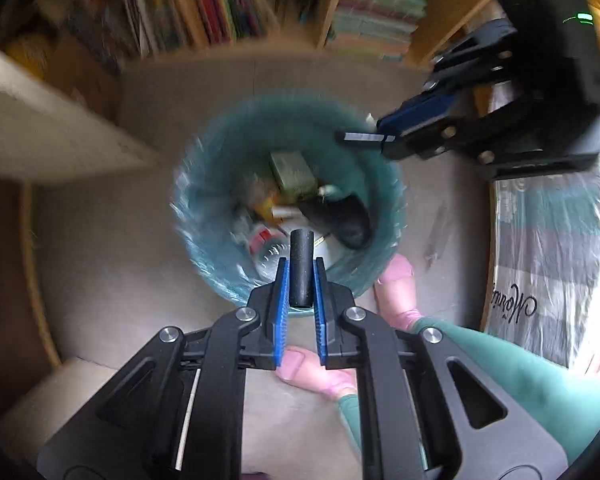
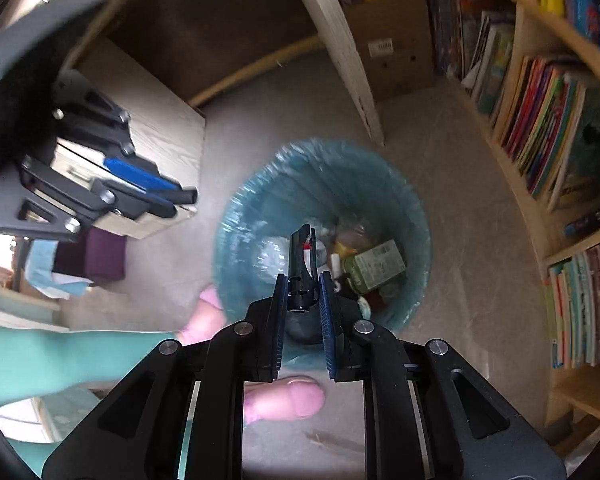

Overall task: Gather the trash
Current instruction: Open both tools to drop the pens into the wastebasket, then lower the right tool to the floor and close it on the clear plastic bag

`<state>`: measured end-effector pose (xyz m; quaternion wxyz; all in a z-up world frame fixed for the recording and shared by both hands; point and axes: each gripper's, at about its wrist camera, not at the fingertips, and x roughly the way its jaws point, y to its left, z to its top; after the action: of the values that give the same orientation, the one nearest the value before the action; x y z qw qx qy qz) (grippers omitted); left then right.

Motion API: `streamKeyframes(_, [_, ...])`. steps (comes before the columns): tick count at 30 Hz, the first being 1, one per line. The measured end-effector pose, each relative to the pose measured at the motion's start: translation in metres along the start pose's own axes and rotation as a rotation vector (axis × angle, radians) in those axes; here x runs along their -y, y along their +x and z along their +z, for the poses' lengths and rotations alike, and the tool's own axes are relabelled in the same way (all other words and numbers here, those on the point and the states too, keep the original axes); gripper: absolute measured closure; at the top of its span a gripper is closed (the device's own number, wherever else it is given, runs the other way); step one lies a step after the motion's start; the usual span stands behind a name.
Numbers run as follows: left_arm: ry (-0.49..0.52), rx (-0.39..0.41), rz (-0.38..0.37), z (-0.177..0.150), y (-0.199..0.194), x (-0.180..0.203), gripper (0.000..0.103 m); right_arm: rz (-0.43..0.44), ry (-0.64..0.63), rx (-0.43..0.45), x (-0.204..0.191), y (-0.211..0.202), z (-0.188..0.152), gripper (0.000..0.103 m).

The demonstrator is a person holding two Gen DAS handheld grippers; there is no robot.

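The left gripper (image 1: 301,276) grips a black tube (image 1: 301,268), its long axis along the fingers. The right gripper (image 2: 303,284) grips a black pen-like piece (image 2: 301,268), perhaps a marker. Both hang above the teal bin (image 1: 220,152), directly below.

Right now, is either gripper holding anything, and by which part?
Both. The left gripper clamps a short black tube around its lower half. The right gripper grips a black pen-like stick near its base end, above the teal-lined bin.
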<state>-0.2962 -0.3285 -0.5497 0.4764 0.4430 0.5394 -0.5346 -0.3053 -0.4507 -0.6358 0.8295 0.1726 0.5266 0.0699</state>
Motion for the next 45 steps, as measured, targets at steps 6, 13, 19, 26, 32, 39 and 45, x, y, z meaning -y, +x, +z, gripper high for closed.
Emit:
streamKeyframes(6, [-0.062, -0.02, -0.004, 0.001, 0.059, -0.019, 0.064, 0.006, 0.011, -0.043, 0.015, 0.05, -0.015, 0.08])
streamKeyframes(13, [-0.115, -0.002, 0.002, 0.001, 0.059, -0.026, 0.04, -0.006, 0.073, 0.011, 0.026, 0.039, -0.023, 0.058])
streamKeyframes(19, [-0.041, 0.04, 0.029, -0.004, 0.031, -0.01, 0.039, -0.047, 0.155, 0.114, 0.027, -0.008, -0.037, 0.048])
streamKeyframes(26, [0.148, 0.126, 0.049, -0.015, 0.007, 0.059, 0.035, -0.172, 0.447, 0.262, 0.011, -0.06, -0.118, 0.046])
streamKeyframes(32, [0.361, 0.135, 0.0, -0.031, 0.044, 0.14, 0.034, -0.298, 0.715, 0.287, -0.02, -0.042, -0.226, 0.042])
streamKeyframes(39, [0.48, 0.051, -0.025, -0.041, 0.154, 0.206, 0.029, -0.389, 0.93, 0.198, -0.022, 0.048, -0.341, 0.036])
streamKeyframes(45, [0.502, 0.009, 0.01, -0.04, 0.252, 0.226, 0.029, -0.451, 1.123, 0.162, 0.01, 0.134, -0.414, 0.036])
